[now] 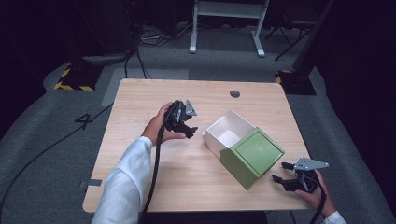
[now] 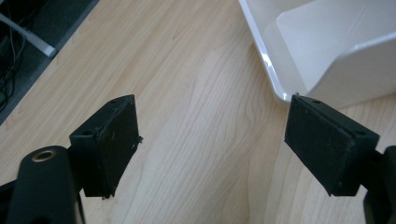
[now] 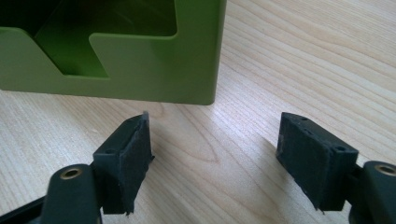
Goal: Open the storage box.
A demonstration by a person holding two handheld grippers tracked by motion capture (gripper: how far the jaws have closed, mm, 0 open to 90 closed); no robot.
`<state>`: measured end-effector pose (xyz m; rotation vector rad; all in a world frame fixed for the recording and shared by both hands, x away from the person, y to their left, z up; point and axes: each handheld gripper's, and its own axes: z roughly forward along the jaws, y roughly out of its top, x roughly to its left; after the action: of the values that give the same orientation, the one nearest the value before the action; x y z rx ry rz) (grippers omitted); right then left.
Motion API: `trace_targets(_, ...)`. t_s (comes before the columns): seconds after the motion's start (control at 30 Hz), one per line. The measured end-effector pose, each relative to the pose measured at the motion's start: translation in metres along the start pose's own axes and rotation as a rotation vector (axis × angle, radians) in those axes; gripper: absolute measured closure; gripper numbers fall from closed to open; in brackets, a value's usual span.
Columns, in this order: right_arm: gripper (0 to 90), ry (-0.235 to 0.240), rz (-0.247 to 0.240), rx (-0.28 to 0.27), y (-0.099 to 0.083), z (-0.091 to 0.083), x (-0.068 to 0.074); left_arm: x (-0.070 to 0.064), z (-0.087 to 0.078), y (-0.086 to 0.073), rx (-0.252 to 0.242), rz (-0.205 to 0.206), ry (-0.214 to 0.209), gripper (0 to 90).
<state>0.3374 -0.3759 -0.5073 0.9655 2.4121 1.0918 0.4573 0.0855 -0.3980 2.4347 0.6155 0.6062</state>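
Here, left gripper [image 1: 190, 127] jaws wide, empty, right gripper [image 1: 279, 171] likewise.

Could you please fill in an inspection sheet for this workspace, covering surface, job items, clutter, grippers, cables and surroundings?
Surface: light wooden table, a round cable hole near its far edge.
Job's things: white bin lying open; green bin against it, open side toward the right gripper.
Clutter: nothing seen.
Grippers: left gripper open, beside the white bin; right gripper open, short of the green bin; neither touches anything.
Cables: black cable trails from the left gripper.
Surroundings: grey carpet, dark curtains, white frame legs behind.
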Motion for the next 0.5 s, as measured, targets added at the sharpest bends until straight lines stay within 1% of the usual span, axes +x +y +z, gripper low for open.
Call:
trace_targets(0.07,26.5,0.000,0.000,0.000,0.000,0.000,0.000,-0.001,-0.003,-0.004,0.005,0.004,-0.001,17.7)
trace_targets(0.17,26.4,-0.002,0.002,0.002,0.000,0.000,0.000,-0.004,-0.008,-0.011,-0.004,0.003,0.004,17.7)
trace_targets(0.23,26.4,-0.002,0.003,0.002,0.000,0.000,0.000,-0.006,-0.011,-0.015,0.003,0.008,0.017,17.8)
trace_targets(0.27,26.4,-0.002,0.002,0.002,0.000,0.000,0.000,-0.006,-0.012,-0.017,0.007,0.007,0.013,17.8)
trace_targets(0.37,26.4,-0.002,0.003,0.002,0.000,0.000,0.000,-0.008,-0.016,-0.024,0.009,0.003,0.037,18.0)
trace_targets(0.47,26.4,-0.002,0.002,0.002,0.000,0.000,0.000,-0.009,-0.021,-0.031,0.020,0.005,0.051,19.3)
trace_targets(0.5,26.4,-0.002,0.003,0.002,0.000,0.000,0.000,-0.009,-0.022,-0.033,0.020,0.000,0.052,19.3)
